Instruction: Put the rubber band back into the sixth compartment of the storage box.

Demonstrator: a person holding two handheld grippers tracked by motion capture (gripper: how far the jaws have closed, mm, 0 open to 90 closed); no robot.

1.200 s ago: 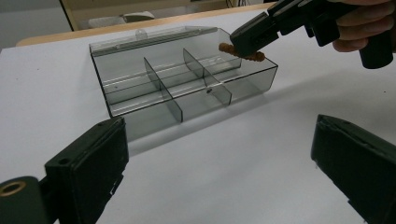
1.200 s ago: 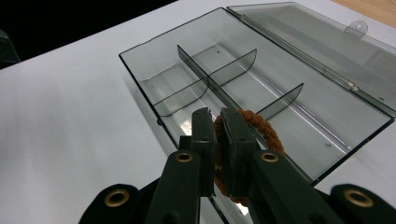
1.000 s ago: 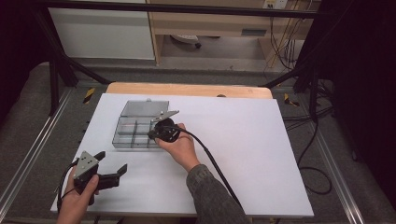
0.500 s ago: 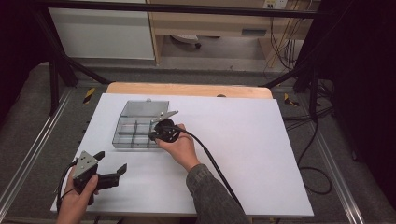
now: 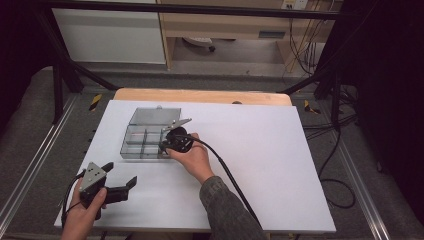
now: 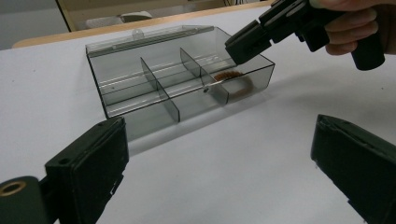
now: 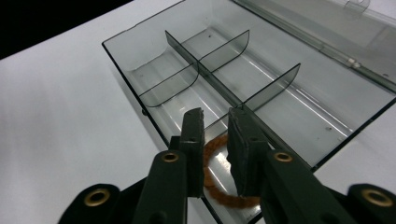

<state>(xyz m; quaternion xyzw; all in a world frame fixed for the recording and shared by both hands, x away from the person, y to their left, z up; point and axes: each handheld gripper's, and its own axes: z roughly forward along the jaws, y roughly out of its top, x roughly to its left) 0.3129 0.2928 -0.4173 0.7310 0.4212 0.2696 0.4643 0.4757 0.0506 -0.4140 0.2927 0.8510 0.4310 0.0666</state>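
Here your right gripper [image 7: 215,122], jaws slightly apart and empty, hangs directly above the braided ring [image 7: 219,193] in the box's [image 7: 140,56] near corner compartment; left gripper [image 5: 117,180] gapes wide, well apart on the counter [image 5: 280,165]

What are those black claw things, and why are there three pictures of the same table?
Those claws are grippers, tools with two black jaws that a person squeezes by hand. One picture comes from a camera up high, looking down at the white table. The other two come from little cameras riding on each gripper, so you look along its jaws.

The left gripper is held near the table's front edge, jaws wide open, holding nothing. The right gripper reaches over a clear plastic box with its lid open and dividers making small compartments. In one corner compartment lies a brown braided ring, maybe a bracelet or hair tie. The right jaws sit just above it with a small gap between them, and they aren't pinching it.
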